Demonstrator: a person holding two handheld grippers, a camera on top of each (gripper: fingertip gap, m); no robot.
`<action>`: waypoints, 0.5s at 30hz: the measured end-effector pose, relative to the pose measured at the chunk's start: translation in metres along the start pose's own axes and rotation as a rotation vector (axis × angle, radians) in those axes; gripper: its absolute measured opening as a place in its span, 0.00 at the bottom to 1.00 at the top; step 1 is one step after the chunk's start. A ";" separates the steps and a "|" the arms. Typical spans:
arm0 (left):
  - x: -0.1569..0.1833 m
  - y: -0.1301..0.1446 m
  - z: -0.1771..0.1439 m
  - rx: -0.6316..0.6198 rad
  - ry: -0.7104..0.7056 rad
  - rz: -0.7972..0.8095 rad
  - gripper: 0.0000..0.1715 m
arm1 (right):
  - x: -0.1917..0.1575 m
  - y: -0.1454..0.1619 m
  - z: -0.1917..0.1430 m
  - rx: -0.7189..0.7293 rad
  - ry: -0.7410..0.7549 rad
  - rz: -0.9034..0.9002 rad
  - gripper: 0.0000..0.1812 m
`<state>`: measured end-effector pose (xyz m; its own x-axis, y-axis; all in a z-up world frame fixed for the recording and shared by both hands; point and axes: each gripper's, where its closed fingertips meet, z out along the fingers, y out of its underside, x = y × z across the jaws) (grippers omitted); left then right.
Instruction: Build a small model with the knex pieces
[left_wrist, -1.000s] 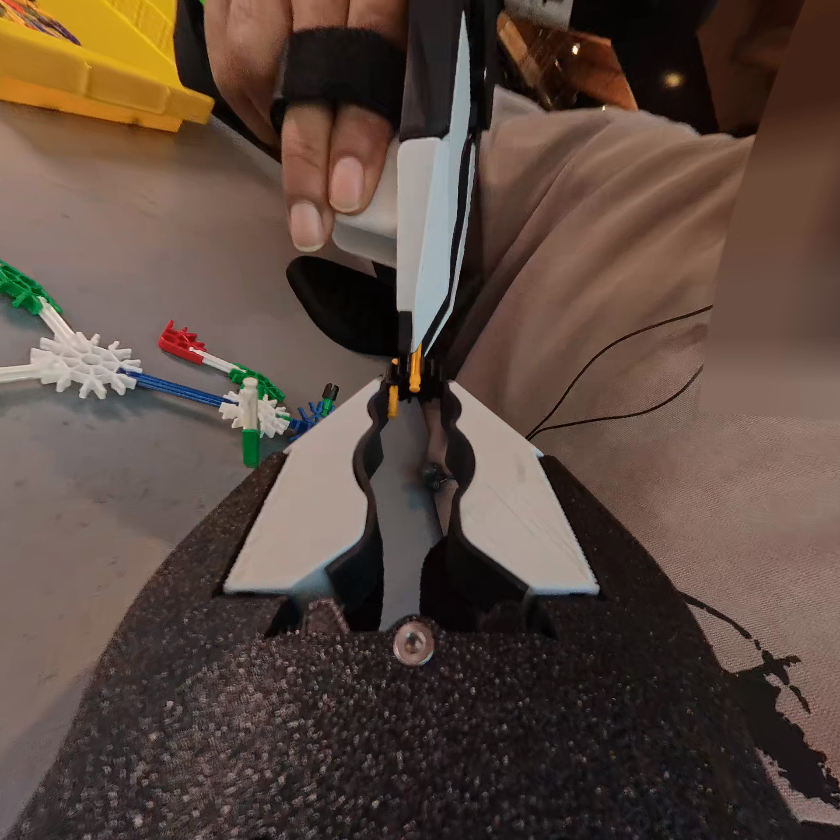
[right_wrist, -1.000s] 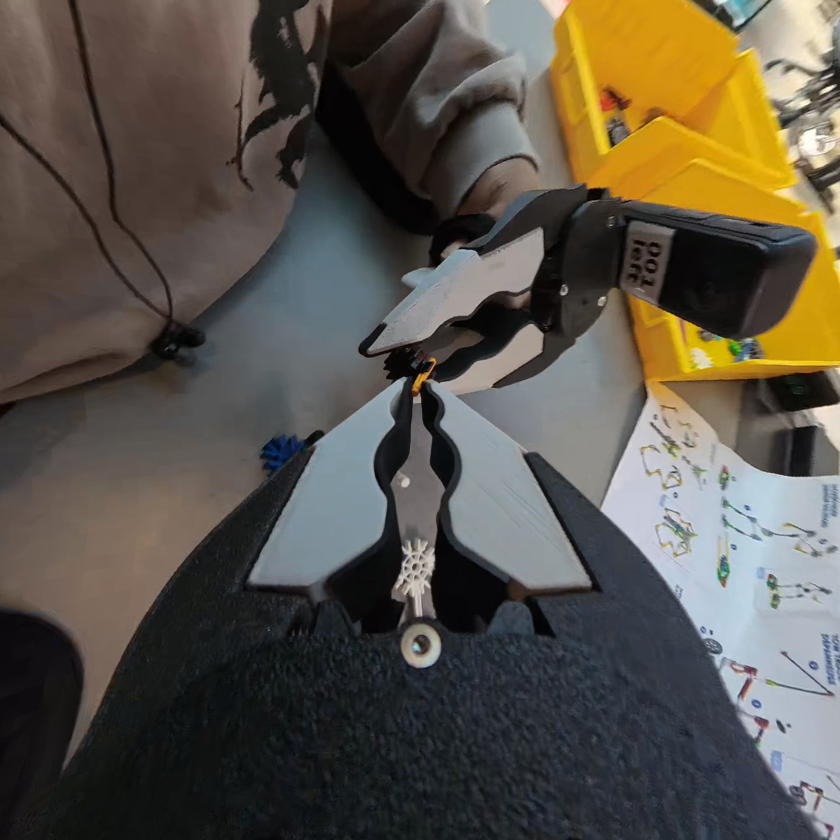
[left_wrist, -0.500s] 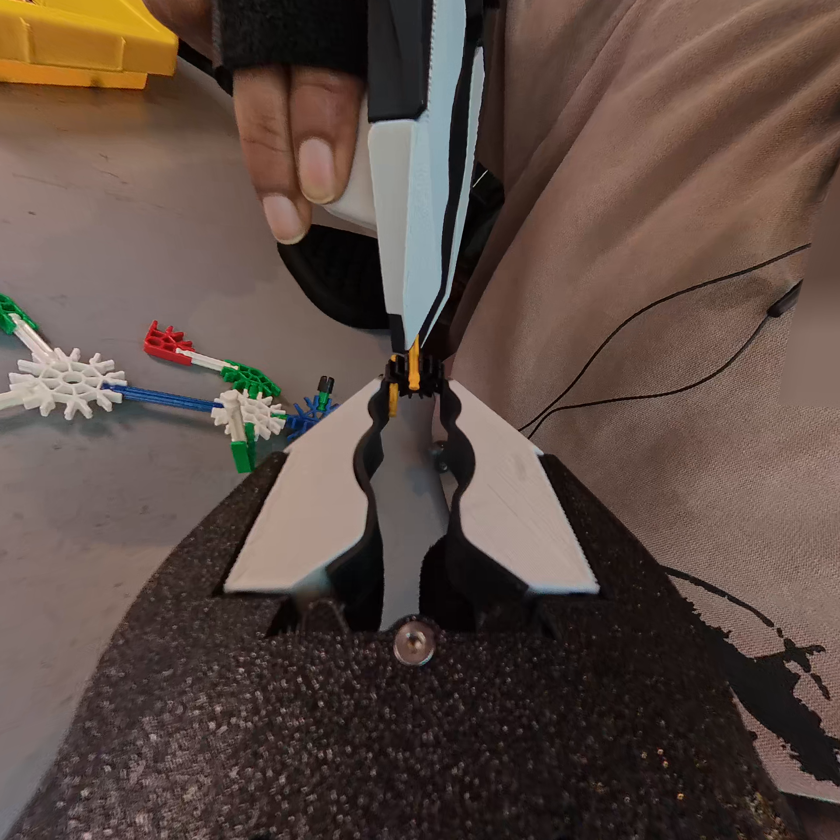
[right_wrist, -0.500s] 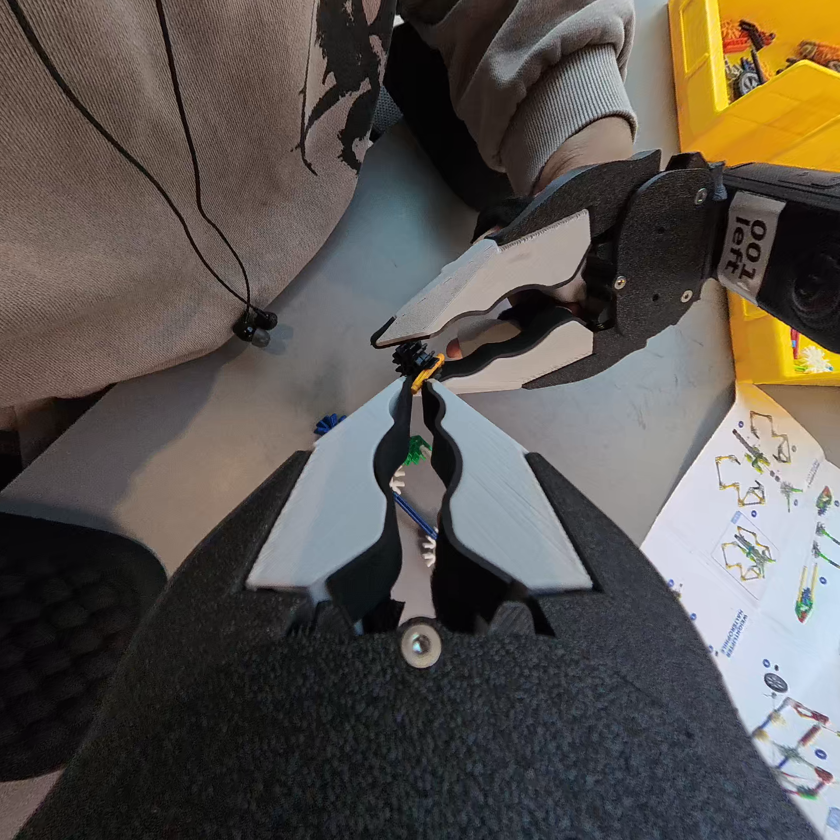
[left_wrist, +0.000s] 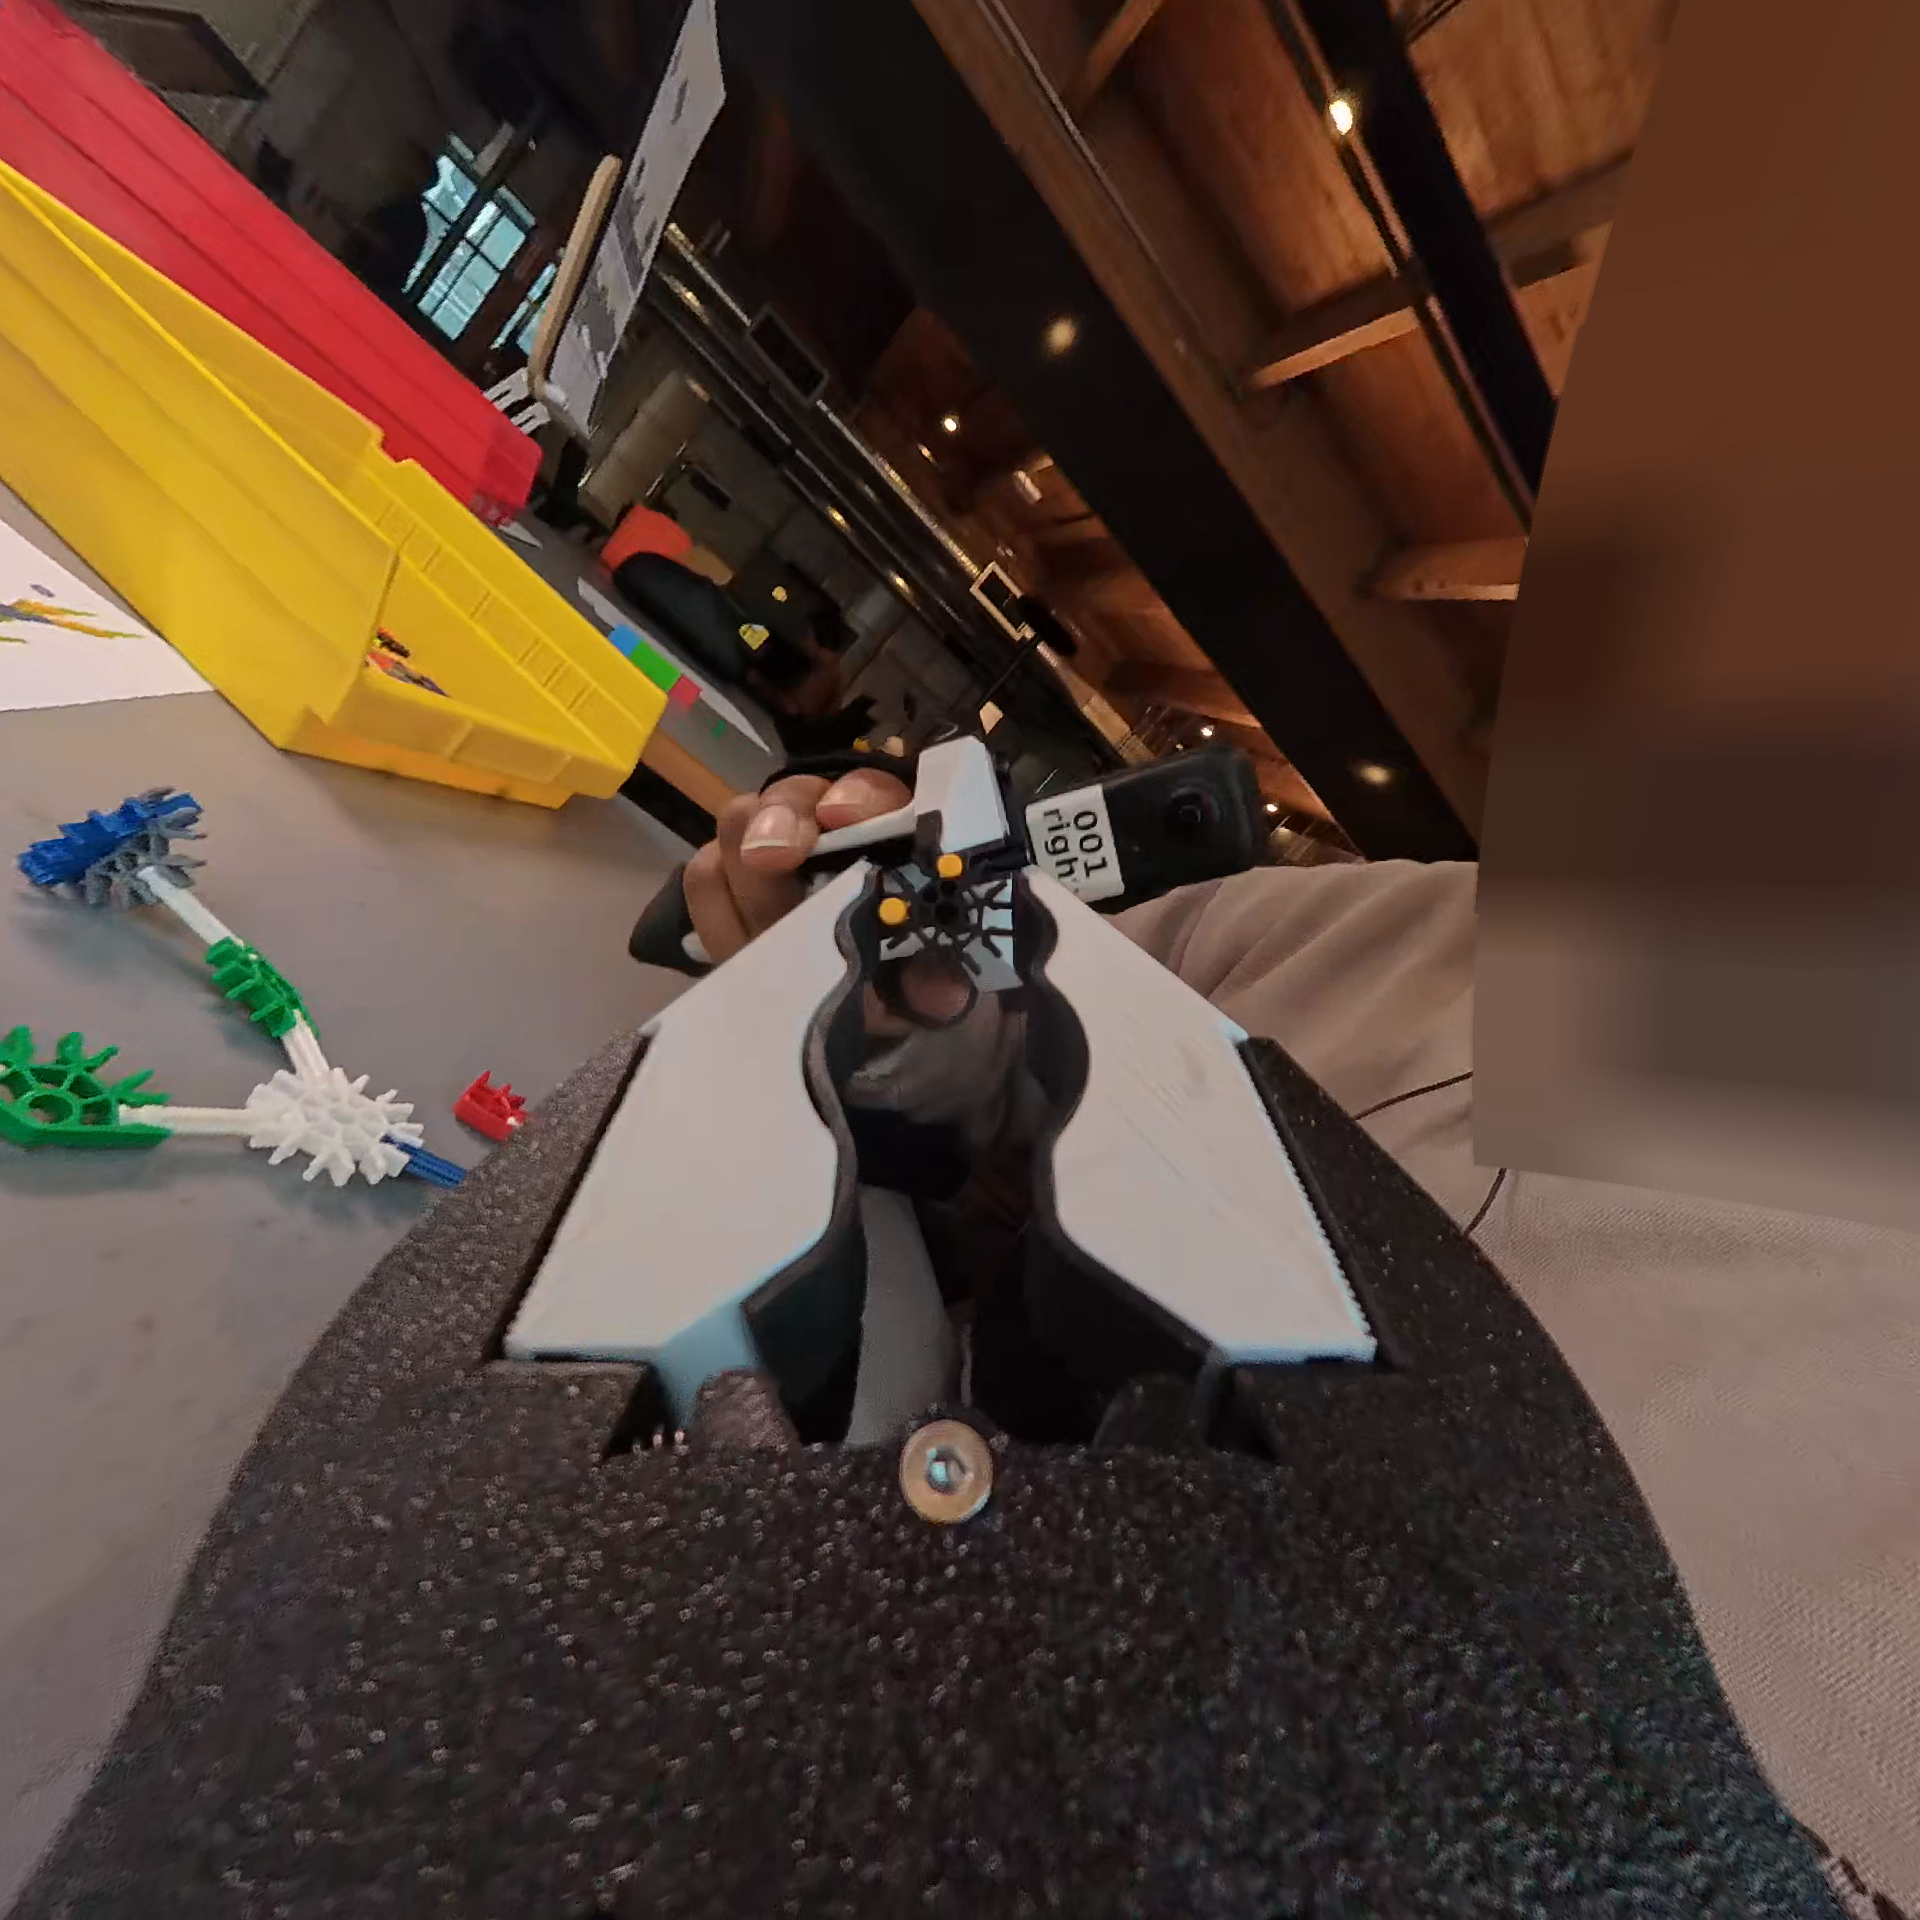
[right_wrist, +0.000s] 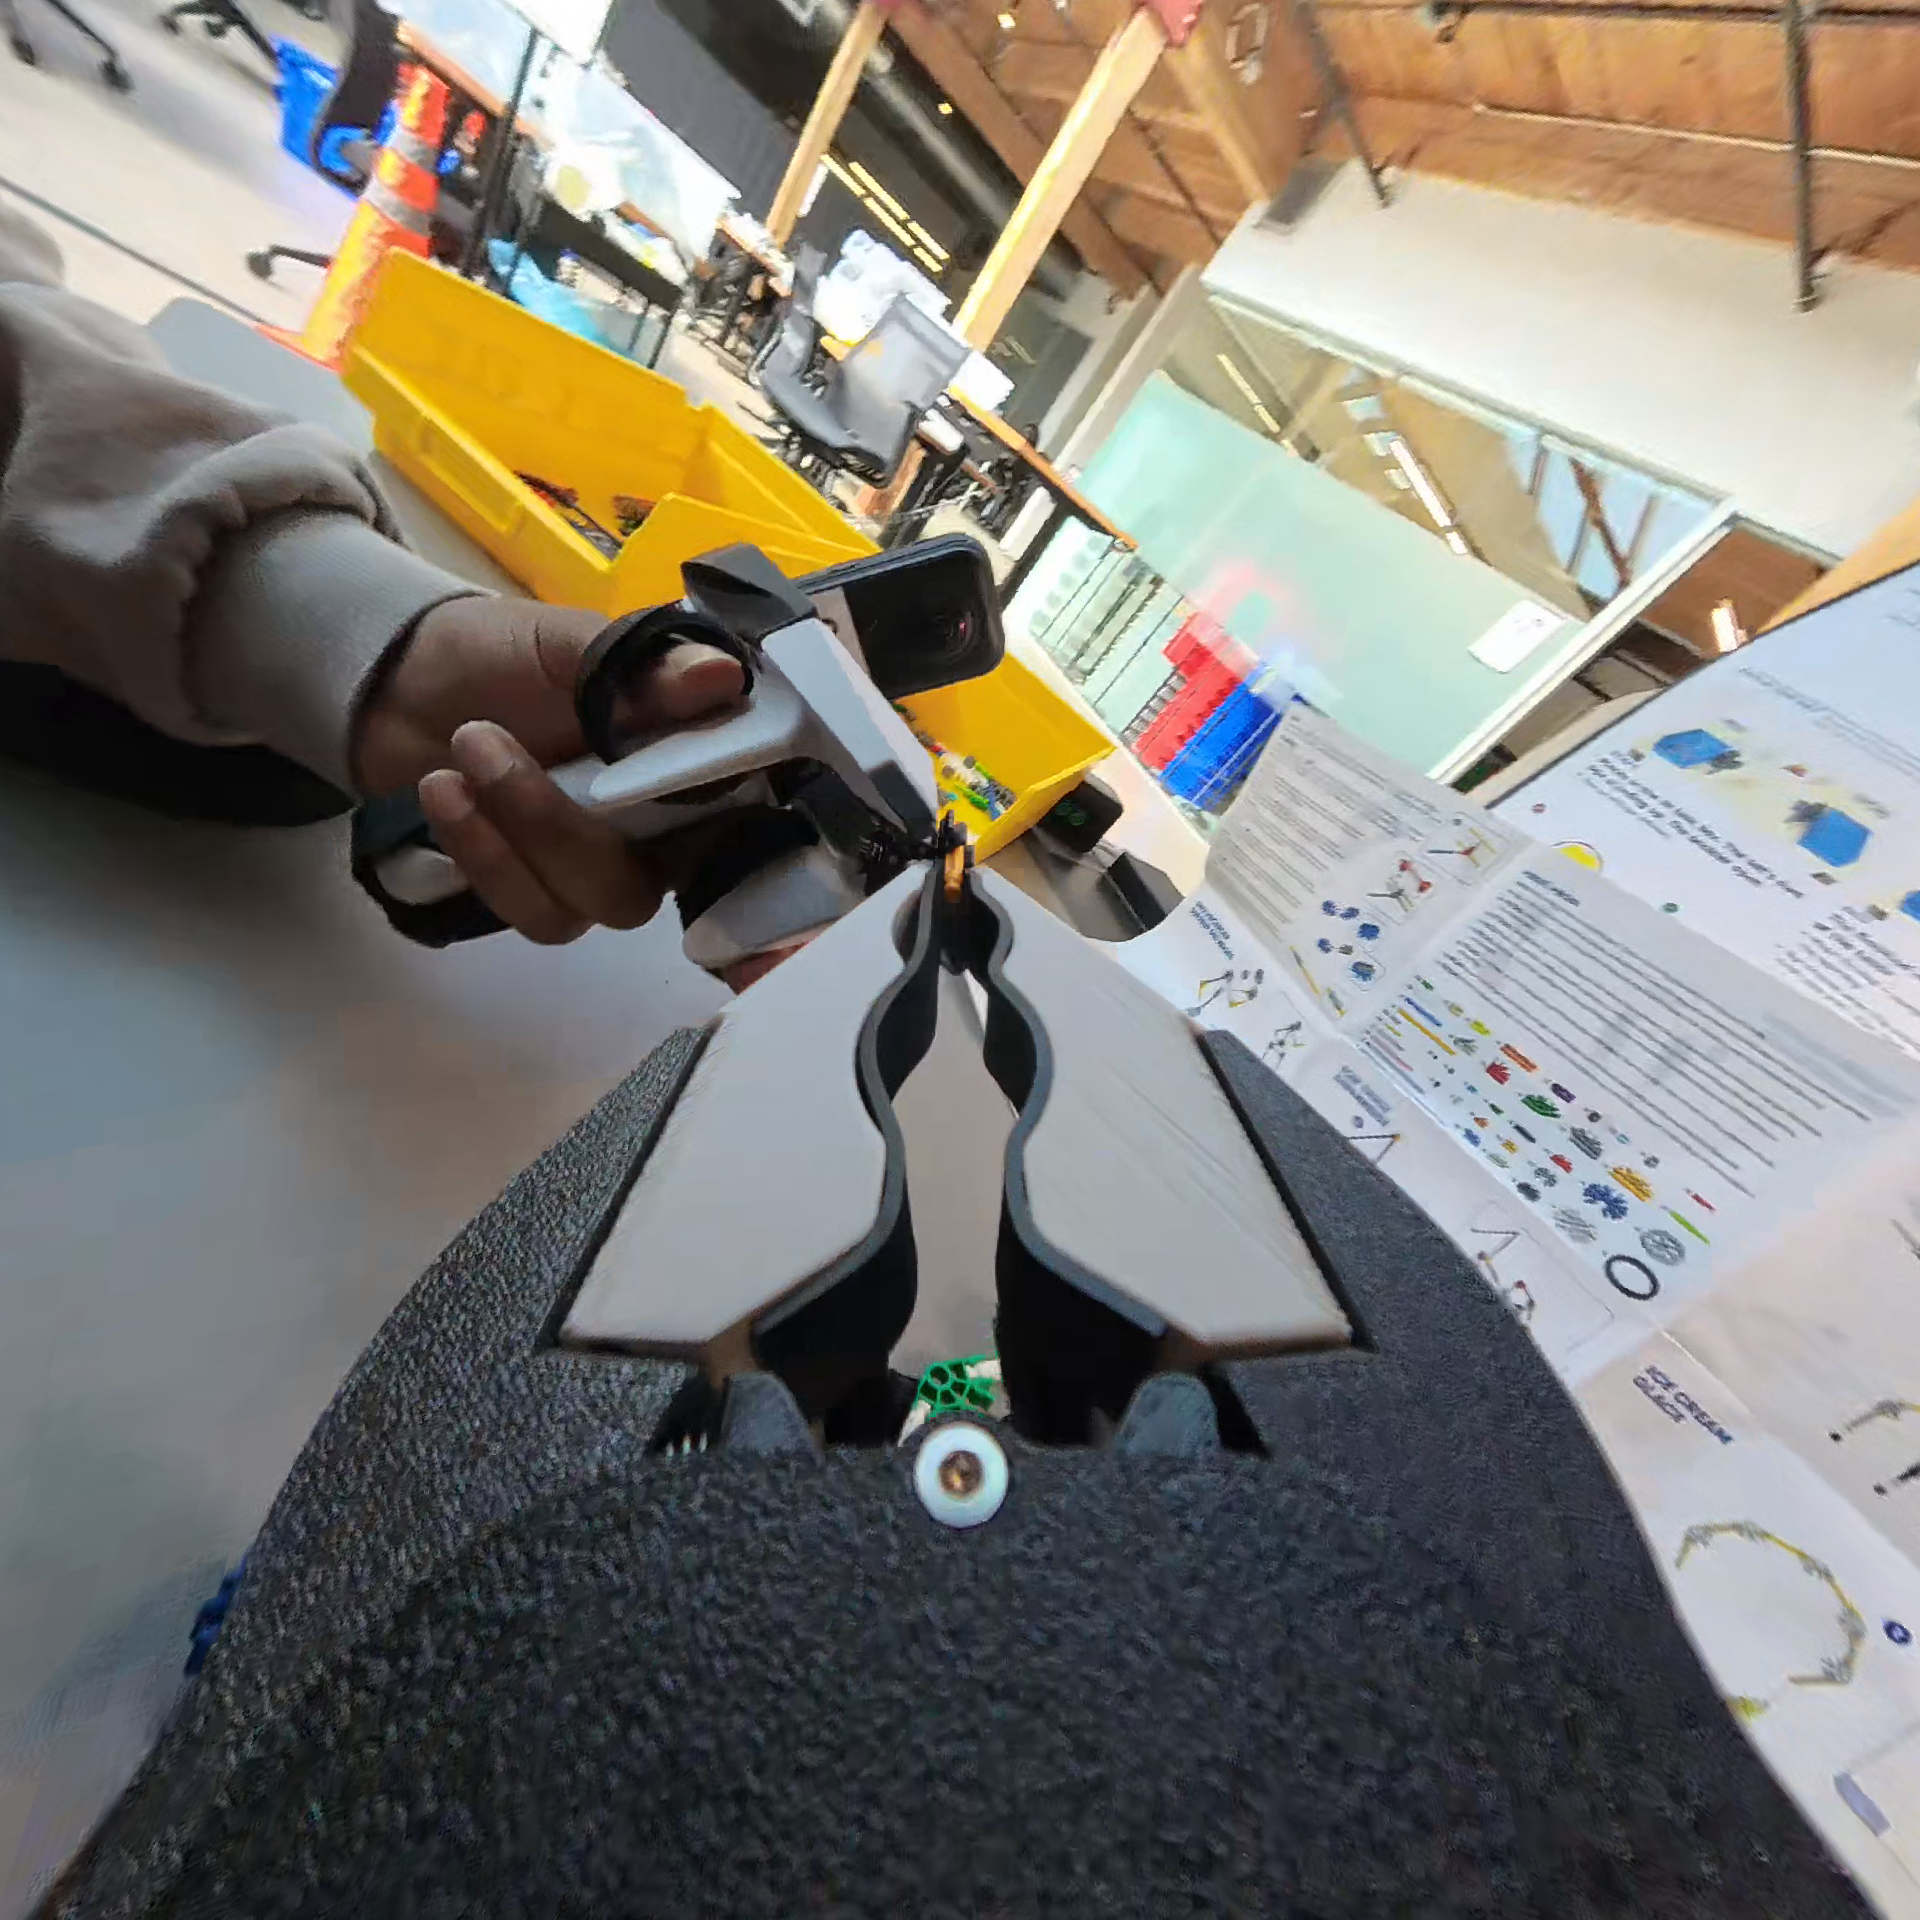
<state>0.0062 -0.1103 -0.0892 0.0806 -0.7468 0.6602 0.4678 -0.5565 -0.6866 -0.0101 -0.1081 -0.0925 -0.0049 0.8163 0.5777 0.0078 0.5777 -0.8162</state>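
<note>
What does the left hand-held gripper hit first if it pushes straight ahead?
Likely the right hand-held gripper: its tips meet the black snowflake connector pinched in the left hand-held gripper, directly ahead. Behind it is the person's hand; depth is unclear.

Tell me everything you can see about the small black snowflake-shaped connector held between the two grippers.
The black connector is a flat, round, spoked piece that looks like hard plastic, with a hole at its centre and slots round its rim. It faces the left wrist view nearly flat-on and shows edge-on in the right wrist view. Two short orange rods plugged into it show end-on. The left gripper pinches it between its tips, above the table, and the right gripper is closed on an orange rod.
</note>
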 end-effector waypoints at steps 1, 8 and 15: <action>0.002 -0.001 0.001 0.007 0.010 -0.014 0.14 | 0.002 -0.002 0.000 0.013 0.041 -0.014 0.01; 0.008 0.026 -0.010 -0.244 0.032 0.002 0.14 | -0.031 -0.002 -0.006 0.025 -0.275 -0.012 0.05; 0.002 0.089 -0.012 -0.579 0.076 -0.126 0.14 | -0.078 0.017 -0.022 -0.132 -0.714 0.013 0.21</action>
<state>0.0376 -0.1650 -0.1525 -0.0173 -0.6743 0.7382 -0.0880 -0.7345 -0.6729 0.0127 -0.1619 -0.1513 -0.6556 0.6500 0.3843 0.1324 0.6000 -0.7889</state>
